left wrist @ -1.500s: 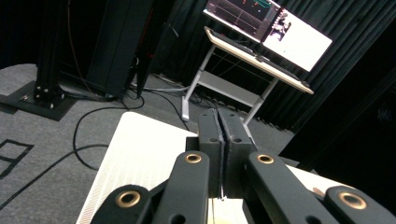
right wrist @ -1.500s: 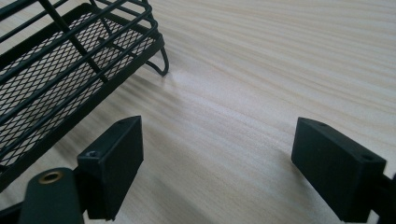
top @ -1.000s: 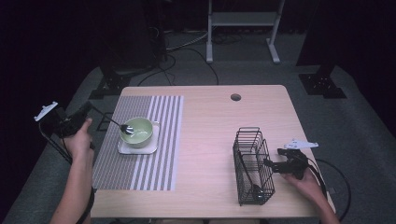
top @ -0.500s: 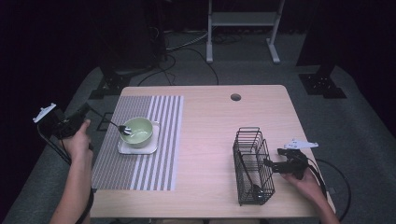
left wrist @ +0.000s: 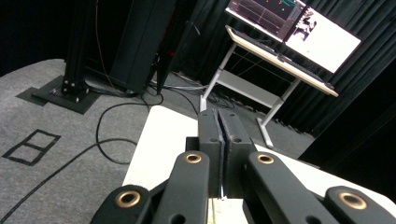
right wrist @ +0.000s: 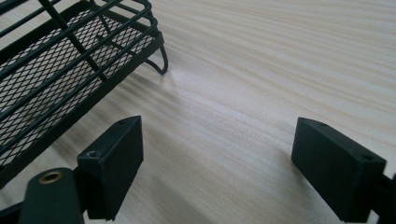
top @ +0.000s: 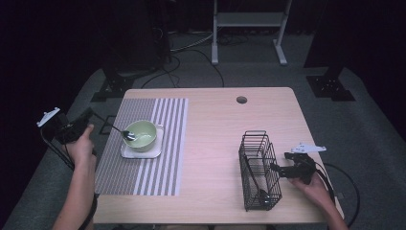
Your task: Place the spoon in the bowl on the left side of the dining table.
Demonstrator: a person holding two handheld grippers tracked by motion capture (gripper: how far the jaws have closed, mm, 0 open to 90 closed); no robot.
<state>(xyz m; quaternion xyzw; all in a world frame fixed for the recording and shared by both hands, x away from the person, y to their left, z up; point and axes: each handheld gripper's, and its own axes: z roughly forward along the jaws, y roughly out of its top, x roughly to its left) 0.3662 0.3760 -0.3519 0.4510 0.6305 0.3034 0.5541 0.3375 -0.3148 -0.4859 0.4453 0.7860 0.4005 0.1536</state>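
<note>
On the high view, the left gripper point(top: 91, 117) sits off the surface's point(top: 215, 139) left edge, at about nine o'clock from the green bowl point(top: 141, 133). Its jaws are pressed fully together; in the left gripper view the two black pads point(left wrist: 219, 135) meet with something thin and pale just showing at the base of the seam, too small to tell what it is. A spoon point(top: 125, 133) reaches from that gripper's direction toward the bowl, its scoop at the bowl's nine o'clock rim. Whether the jaws hold its handle cannot be told. The bowl stands on a small white plate point(top: 141, 152), which lies on a striped mat point(top: 158, 158).

The right gripper point(top: 277, 168) lies at three o'clock of the black wire basket point(top: 258, 170), just beside its side wall. Its jaws stand wide apart with nothing between them; the right gripper view shows bare wood between the pads point(right wrist: 116, 163) and the basket's mesh wall point(right wrist: 56, 70) at ten o'clock.

Compared with a second ago, nothing has shifted: both hands, the spoon, the bowl and the basket keep their places.
</note>
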